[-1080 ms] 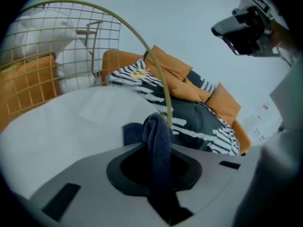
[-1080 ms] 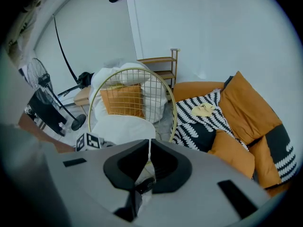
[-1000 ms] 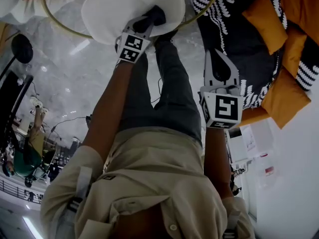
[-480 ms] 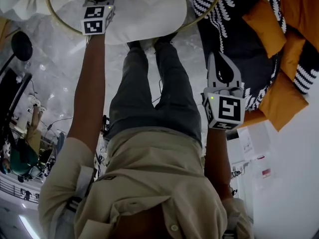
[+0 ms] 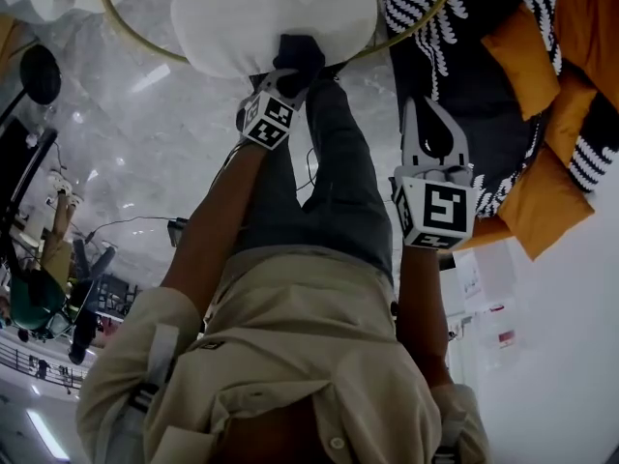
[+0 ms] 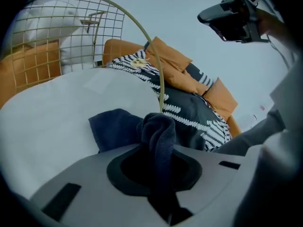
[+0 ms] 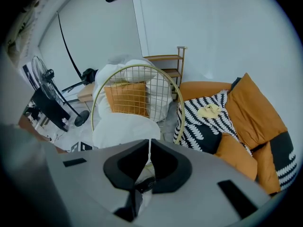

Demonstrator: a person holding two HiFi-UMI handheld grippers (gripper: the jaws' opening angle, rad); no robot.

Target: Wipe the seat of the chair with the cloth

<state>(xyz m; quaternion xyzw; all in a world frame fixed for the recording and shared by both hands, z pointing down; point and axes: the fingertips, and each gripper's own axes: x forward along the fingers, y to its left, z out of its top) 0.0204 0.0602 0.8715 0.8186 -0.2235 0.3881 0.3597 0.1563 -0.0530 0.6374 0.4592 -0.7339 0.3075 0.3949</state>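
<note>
One white chair seat (image 5: 290,13) is carrying the dark cloth (image 6: 113,126) near its front edge. The left arm (image 5: 218,230) is reaching out straight, its left claw (image 6: 158,155) clamping the cloth's bunched end, the rest lying flat beyond it. The right claw (image 7: 147,150) is hanging alongside, jaws together, empty.

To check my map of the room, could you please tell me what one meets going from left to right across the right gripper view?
Floor fan → wire-backed chair → black-and-white patterned cushion → large orange cushion.
</note>
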